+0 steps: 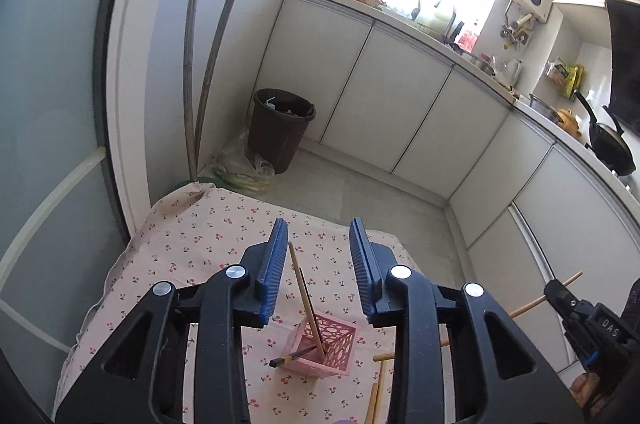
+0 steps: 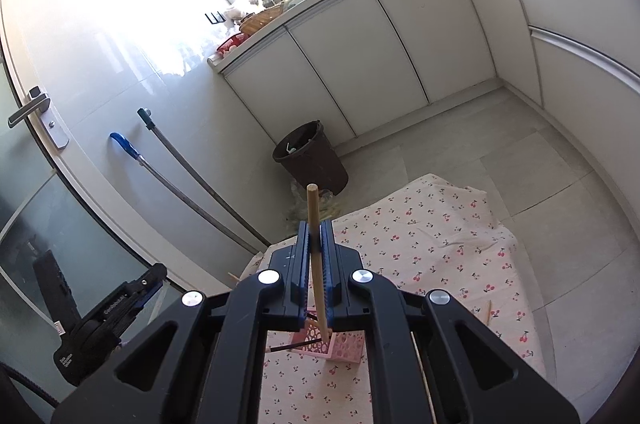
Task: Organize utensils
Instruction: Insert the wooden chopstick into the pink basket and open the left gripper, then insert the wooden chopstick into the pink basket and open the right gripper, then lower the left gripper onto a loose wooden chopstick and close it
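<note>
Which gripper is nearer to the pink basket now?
Right. The right gripper holds a chopstick whose tip reaches the pink basket; the left gripper hangs open above it.

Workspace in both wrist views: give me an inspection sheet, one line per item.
Surface: cherry-print cloth over the table, rumpled at its edges.
Job's things: pink holder holding one light chopstick and one dark chopstick; loose chopsticks lie on the cloth beside it.
Clutter: nothing seen on the cloth.
Grippers: left gripper open above the holder; right gripper shut on a held chopstick, lower tip over the holder.
Cables: a dark cable at the left edge of the right view.
Surroundings: brown bin, two mop handles, white cabinets.
</note>
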